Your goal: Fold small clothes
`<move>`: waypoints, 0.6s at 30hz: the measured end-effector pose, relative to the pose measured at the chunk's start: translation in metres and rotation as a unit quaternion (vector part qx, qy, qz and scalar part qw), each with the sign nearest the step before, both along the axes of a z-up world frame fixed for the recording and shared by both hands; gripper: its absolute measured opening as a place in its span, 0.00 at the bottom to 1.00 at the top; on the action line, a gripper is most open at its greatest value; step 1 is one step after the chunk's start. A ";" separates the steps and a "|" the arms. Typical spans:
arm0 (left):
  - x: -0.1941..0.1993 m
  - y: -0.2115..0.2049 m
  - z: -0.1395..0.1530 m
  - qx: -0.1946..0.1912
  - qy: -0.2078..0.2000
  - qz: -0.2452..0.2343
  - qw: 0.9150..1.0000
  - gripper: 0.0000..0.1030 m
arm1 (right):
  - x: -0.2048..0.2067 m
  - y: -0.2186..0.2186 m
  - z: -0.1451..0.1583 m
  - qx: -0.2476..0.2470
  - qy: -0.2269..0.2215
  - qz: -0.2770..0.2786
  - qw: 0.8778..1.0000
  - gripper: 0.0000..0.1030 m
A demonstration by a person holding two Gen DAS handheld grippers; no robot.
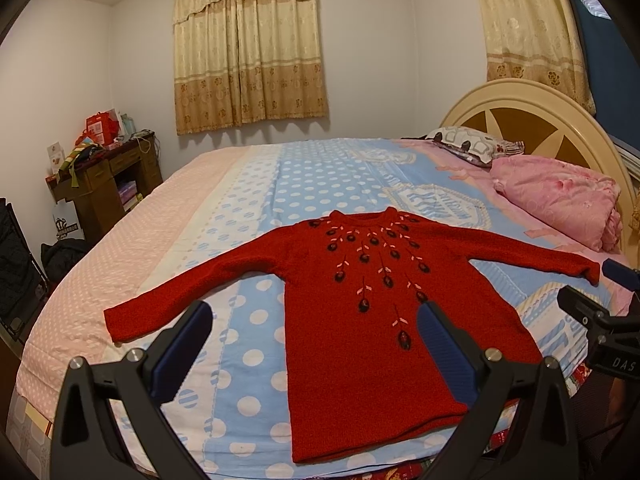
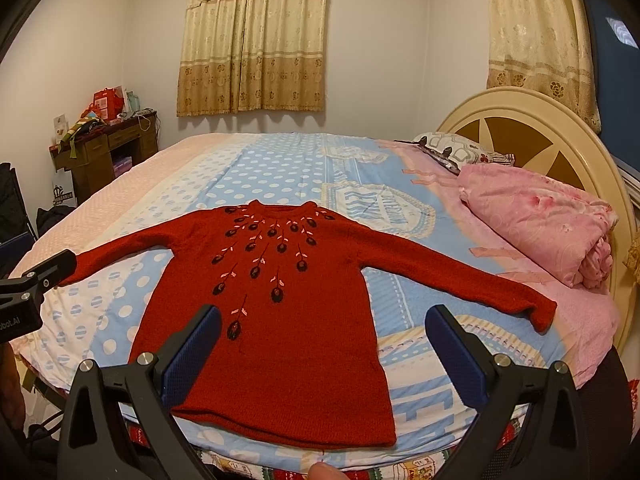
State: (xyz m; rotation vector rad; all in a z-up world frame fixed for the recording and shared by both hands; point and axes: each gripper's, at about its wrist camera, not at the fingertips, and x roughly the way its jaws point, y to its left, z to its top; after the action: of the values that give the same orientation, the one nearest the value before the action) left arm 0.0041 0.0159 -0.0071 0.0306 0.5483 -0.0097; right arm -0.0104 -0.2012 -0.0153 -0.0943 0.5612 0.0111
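Mostly bed [image 1: 248, 184] in both views: wide, covered with a printed sheet in bands of pale pink with small white dots, cream, and light blue with big white polka dots, plus blue crest-like prints toward the head. Cream headboard [image 1: 560, 120], rounded, with brown inlay panels in a fan shape. Against it a pink quilt [image 1: 560, 204] — folded, soft, slightly shiny — and behind that a patterned pillow [image 1: 468, 142] in white, grey and dark red.

White walls, 2 beige curtains [image 1: 248, 48] with a darker floral band low down and a scalloped valance on top. Dark wooden desk [image 1: 108, 172] in the far left corner, piled with red boxes and small clutter.

Lying flat on the blue part of the sheet, near the front edge: red knitted sweater [image 1: 360, 328], front side up, both long sleeves spread out to the sides, hem toward the cameras. Coarse knit texture; below the round neck, embroidered dark buds on thin stems with small pink leaves, spreading down like rays.

Left gripper [image 1: 316, 340] held above the hem area, black frame, ribbed blue pads [image 1: 188, 348], jaws wide apart and grasping nothing. Right gripper [image 2: 324, 344] likewise spread wide, nothing between its blue pads [image 2: 192, 360], hovering over the lower body of the sweater [image 2: 280, 320].
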 end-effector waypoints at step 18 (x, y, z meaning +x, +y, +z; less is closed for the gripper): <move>0.000 -0.001 -0.002 0.001 0.001 0.001 1.000 1.00 | 0.003 0.001 -0.004 0.000 0.008 0.002 1.000 0.99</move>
State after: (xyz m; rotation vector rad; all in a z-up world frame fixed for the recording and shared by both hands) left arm 0.0042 0.0148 -0.0093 0.0315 0.5499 -0.0080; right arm -0.0078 -0.2002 -0.0196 -0.0943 0.5771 0.0152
